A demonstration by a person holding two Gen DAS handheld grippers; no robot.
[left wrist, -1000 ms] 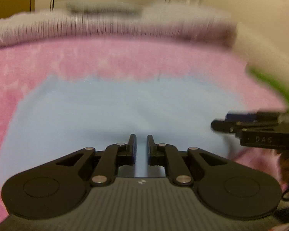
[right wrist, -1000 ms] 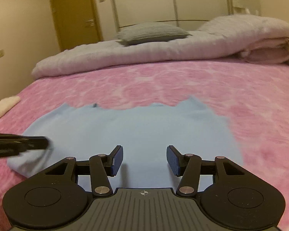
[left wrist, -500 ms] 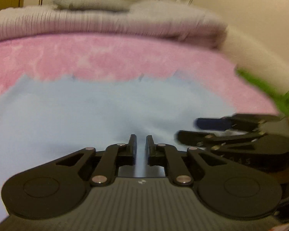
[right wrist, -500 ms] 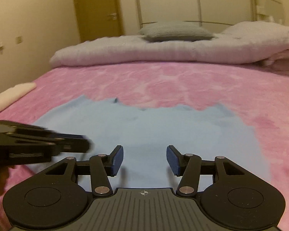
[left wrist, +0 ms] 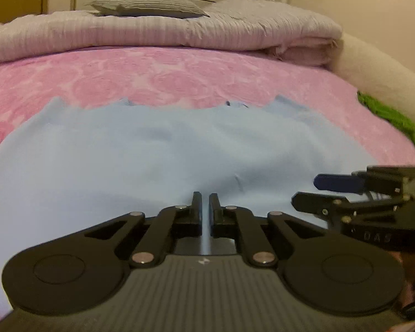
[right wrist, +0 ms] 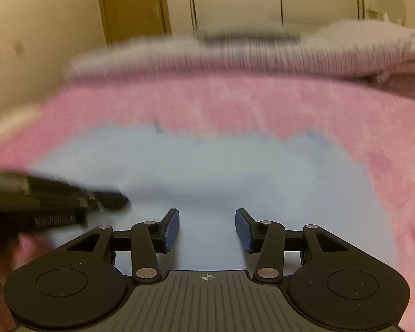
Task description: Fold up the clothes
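Light blue garment (left wrist: 157, 160) lies flat on the pink bedspread (left wrist: 179, 74), near hem toward me. My left gripper (left wrist: 205, 202) pinches that hem. My right gripper (right wrist: 207, 221), beside it, is closing over cloth, not yet gripping. Presumably for a two-point lift.

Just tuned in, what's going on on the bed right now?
A person is working two handheld grippers over a light blue garment spread flat on the pink bedspread. The left gripper sits at the garment's near edge with its jaws nearly together; a thin strip of blue shows in the gap, so it may be pinching the cloth. The right gripper hangs over the garment beside it, jaws closing with nothing gripped yet. No fold is visible so far.
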